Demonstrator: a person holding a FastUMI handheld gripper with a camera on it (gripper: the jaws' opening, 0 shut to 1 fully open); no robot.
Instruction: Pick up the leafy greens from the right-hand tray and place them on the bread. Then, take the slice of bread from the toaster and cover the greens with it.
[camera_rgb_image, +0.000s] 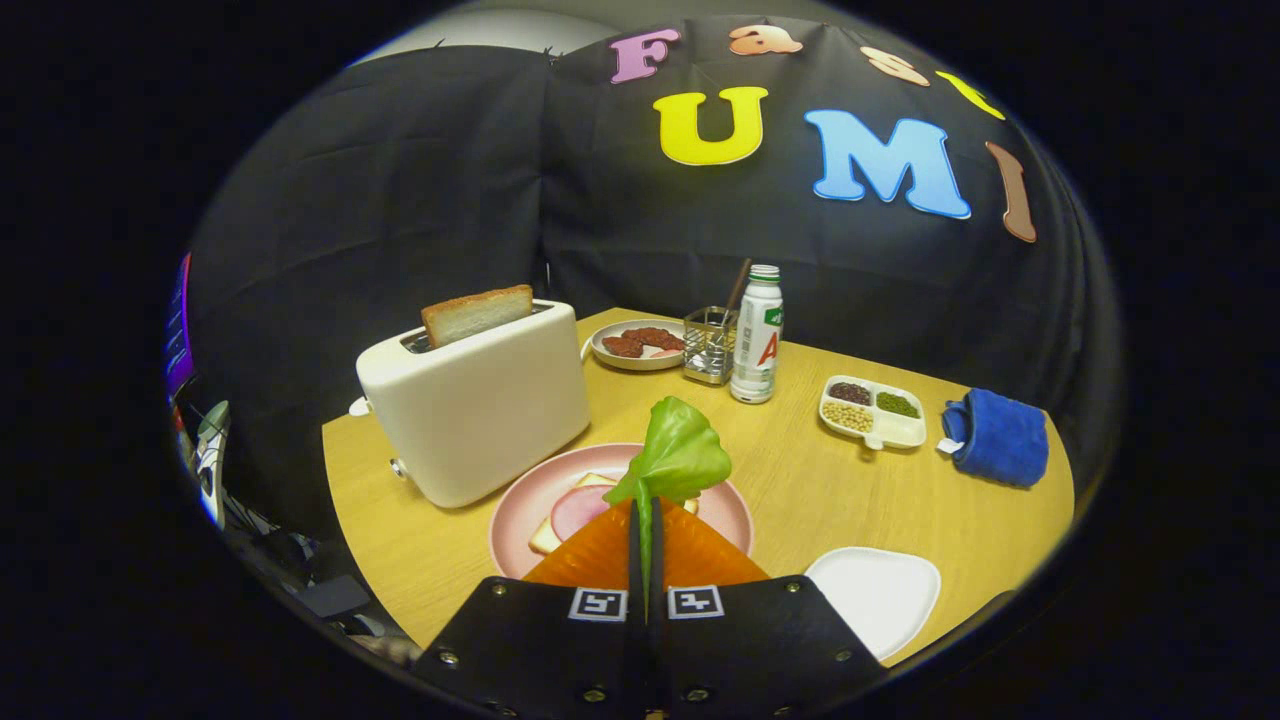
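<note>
My gripper (645, 510) is shut on a green lettuce leaf (675, 455), whose stem runs down between the two fingers while its blade stands up past their tips. Just beyond and below the fingers lies a pink plate (520, 505) with a bread slice (545, 538) topped by a round of pink ham (578, 508); the leaf hangs over this plate. To the left stands a cream toaster (478, 405) with a toasted bread slice (476, 313) sticking up out of its slot. A bare white tray (880, 595) lies to the right of the fingers.
Behind the plate are a small dish of red meat slices (640, 343), a wire cutlery holder (710, 345) and a white bottle (758, 335). A three-part dish of beans (872, 408) and a folded blue cloth (998, 436) sit toward the right edge of the wooden table (800, 480).
</note>
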